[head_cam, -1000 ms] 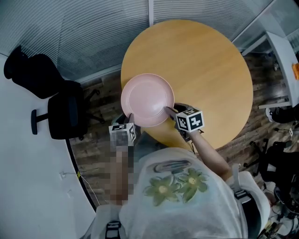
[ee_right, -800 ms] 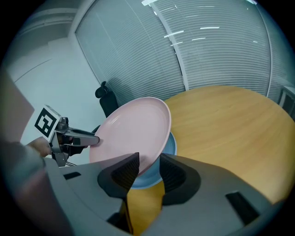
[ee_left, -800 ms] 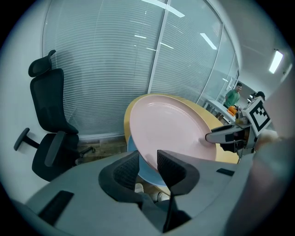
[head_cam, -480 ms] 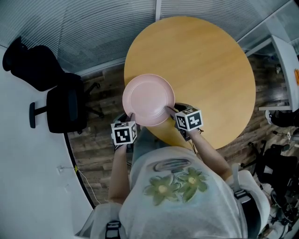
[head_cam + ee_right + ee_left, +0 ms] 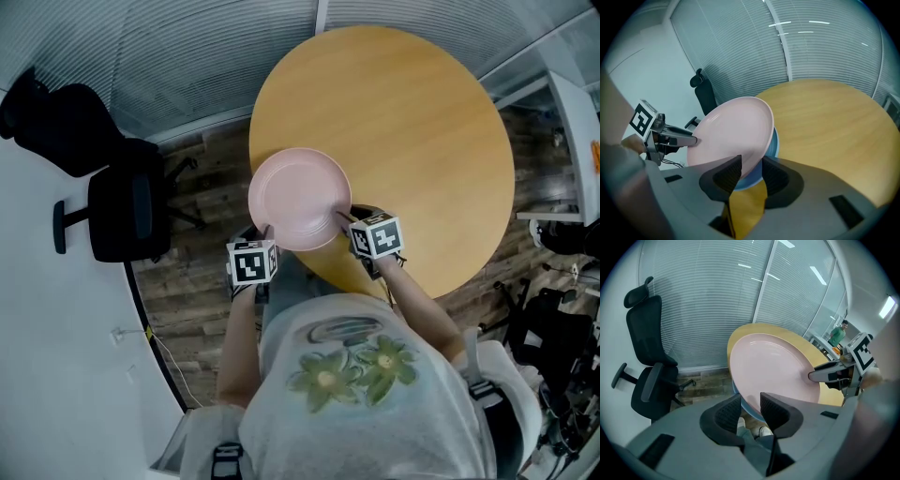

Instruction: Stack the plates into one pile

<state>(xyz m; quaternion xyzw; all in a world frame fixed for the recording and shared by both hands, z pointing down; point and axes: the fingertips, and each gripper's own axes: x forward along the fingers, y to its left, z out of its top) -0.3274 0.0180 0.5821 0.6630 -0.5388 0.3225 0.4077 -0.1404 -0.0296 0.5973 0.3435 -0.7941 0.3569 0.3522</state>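
Observation:
A pink plate (image 5: 298,199) lies on top of a blue plate (image 5: 743,401), and the two are held as one pile. The pile hangs over the near-left edge of the round wooden table (image 5: 403,122). My left gripper (image 5: 265,232) is shut on the pile's near-left rim. My right gripper (image 5: 339,220) is shut on its near-right rim. In the left gripper view the rims pass between the pads of the left gripper (image 5: 750,404). In the right gripper view the pink plate (image 5: 733,131) and the blue plate (image 5: 772,140) sit between the jaws of the right gripper (image 5: 751,171).
A black office chair (image 5: 122,211) stands on the wooden floor left of the table, with a dark bundle (image 5: 52,122) behind it. Window blinds run along the far side. A white desk (image 5: 572,112) and dark equipment stand at the right.
Both grippers and the plates between them have sunk slightly toward the table. The hold on the rims looks the same.

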